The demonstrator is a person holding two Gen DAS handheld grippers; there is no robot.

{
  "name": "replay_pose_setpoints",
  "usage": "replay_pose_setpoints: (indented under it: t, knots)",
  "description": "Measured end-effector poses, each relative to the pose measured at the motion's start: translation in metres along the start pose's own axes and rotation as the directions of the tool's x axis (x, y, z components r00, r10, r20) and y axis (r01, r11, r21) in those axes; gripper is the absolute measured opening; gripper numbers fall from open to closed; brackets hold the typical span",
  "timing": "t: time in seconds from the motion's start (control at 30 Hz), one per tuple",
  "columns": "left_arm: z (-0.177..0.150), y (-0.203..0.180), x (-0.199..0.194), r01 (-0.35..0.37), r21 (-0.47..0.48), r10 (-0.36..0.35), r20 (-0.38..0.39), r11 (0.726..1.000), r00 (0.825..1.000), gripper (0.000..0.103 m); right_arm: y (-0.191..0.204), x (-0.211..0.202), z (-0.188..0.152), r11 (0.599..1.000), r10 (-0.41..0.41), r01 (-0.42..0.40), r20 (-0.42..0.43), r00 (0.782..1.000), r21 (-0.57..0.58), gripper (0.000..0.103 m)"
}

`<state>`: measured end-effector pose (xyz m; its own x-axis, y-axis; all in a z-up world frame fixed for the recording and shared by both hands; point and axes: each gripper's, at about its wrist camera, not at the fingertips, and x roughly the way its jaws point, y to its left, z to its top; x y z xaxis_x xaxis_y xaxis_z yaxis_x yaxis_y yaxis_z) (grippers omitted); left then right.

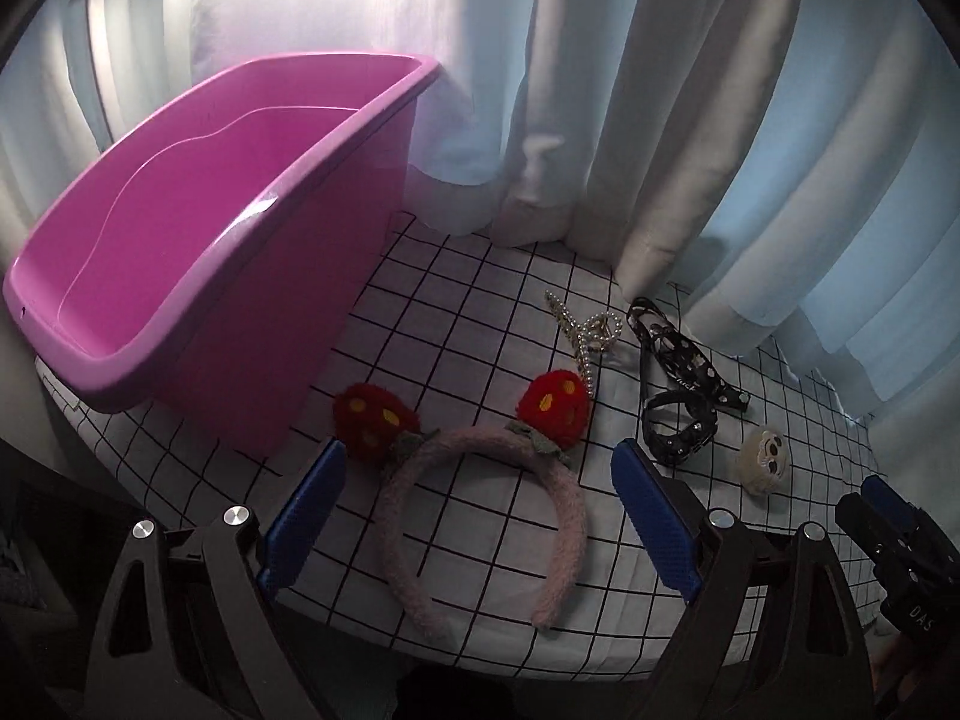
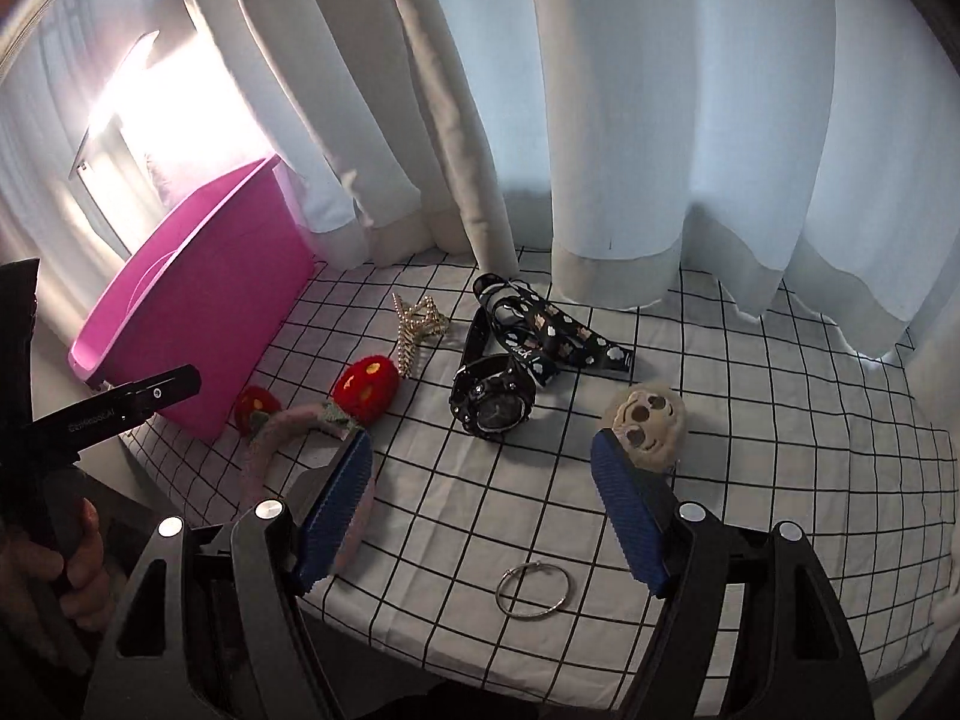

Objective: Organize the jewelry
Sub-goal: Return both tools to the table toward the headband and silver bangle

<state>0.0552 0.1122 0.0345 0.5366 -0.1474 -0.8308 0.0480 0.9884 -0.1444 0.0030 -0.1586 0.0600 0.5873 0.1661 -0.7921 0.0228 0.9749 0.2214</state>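
The left gripper (image 1: 480, 516) is held spread above the headband (image 1: 480, 516) on the checked cloth (image 1: 480, 312), nothing pinched. The right gripper (image 2: 480, 504) is likewise spread and empty, near the ring (image 2: 533, 591). The watch (image 2: 493, 402), hair clip (image 2: 414, 327) and pink tub (image 1: 198, 228) are seen beyond.

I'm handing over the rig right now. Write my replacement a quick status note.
Left gripper: open, empty, over the fuzzy pink headband with red strawberry ears.
Right gripper: open, empty.
On the grid-pattern cloth: pearl claw clip, black watch, black patterned strap, beige plush face charm, thin metal ring.
Done: nothing; the pink plastic bin looks empty.
Left: move every piece into the bin, probably the headband first.
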Motion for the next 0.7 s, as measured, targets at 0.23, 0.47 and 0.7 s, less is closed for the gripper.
replay_pose_setpoints:
  t: [0.23, 0.47, 0.7]
  knots:
    - [-0.04, -0.006, 0.021, -0.074, 0.035, 0.075, -0.057, 0.997, 0.996, 0.088, -0.012, 0.019, -0.038, 1.0, 0.014, -0.013, -0.052, 0.999, 0.009, 0.072]
    - [-0.046, 0.0, 0.042, -0.053, 0.071, 0.059, -0.095, 0.996, 0.994, 0.088, -0.01, 0.032, -0.055, 0.998, -0.032, 0.036, -0.063, 0.997, 0.052, 0.072]
    - [-0.032, 0.023, 0.057, -0.025, 0.121, 0.036, -0.094, 0.992, 0.995, 0.088, -0.003, 0.038, -0.065, 0.98, -0.145, 0.152, -0.067, 0.987, 0.127, 0.072]
